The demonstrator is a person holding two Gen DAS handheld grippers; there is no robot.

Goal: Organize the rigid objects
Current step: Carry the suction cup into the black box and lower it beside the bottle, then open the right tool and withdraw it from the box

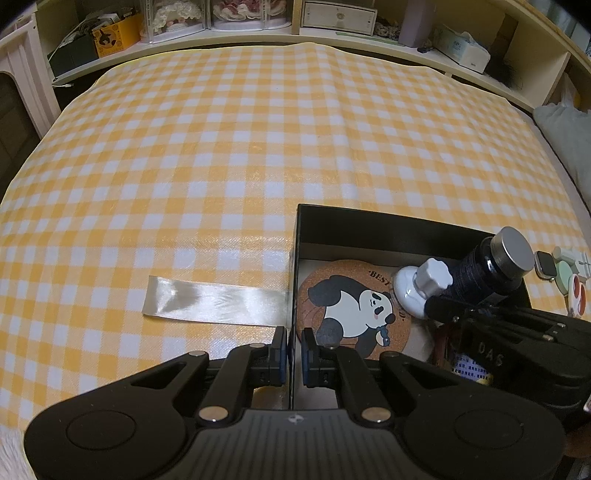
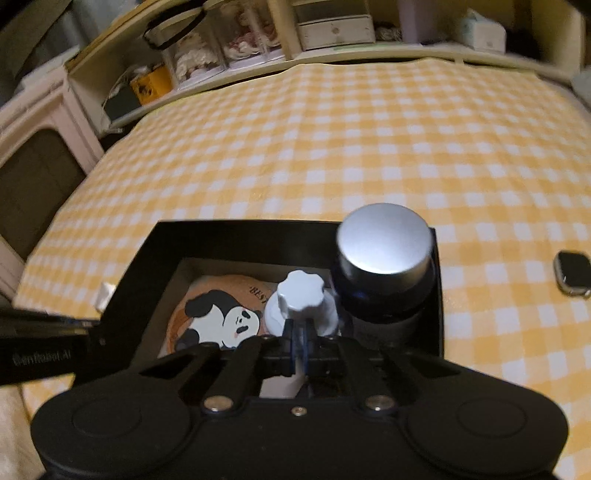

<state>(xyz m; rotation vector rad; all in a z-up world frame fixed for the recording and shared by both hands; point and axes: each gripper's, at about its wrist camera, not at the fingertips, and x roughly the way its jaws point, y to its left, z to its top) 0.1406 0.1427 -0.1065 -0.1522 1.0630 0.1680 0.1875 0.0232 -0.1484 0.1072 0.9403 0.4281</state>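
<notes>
A black box (image 1: 295, 236) sits on the yellow checked cloth. Inside it lie a cork panda coaster (image 1: 354, 310), a white knobbed piece (image 1: 432, 277) and a dark bottle with a silver cap (image 1: 513, 251). My left gripper (image 1: 294, 339) is shut on the box's left wall. In the right wrist view my right gripper (image 2: 300, 328) is shut inside the box (image 2: 240, 236), its tips right against the base of the white knobbed piece (image 2: 301, 291). Nothing shows between its pads. The silver-capped bottle (image 2: 384, 236) leans in the far right corner, beside the coaster (image 2: 221, 317).
A satin ribbon strip (image 1: 214, 302) lies flat on the cloth left of the box. A watch (image 2: 572, 277) and small green and red-white items (image 1: 574, 291) lie to the box's right. Cluttered shelves (image 1: 332, 18) line the far edge.
</notes>
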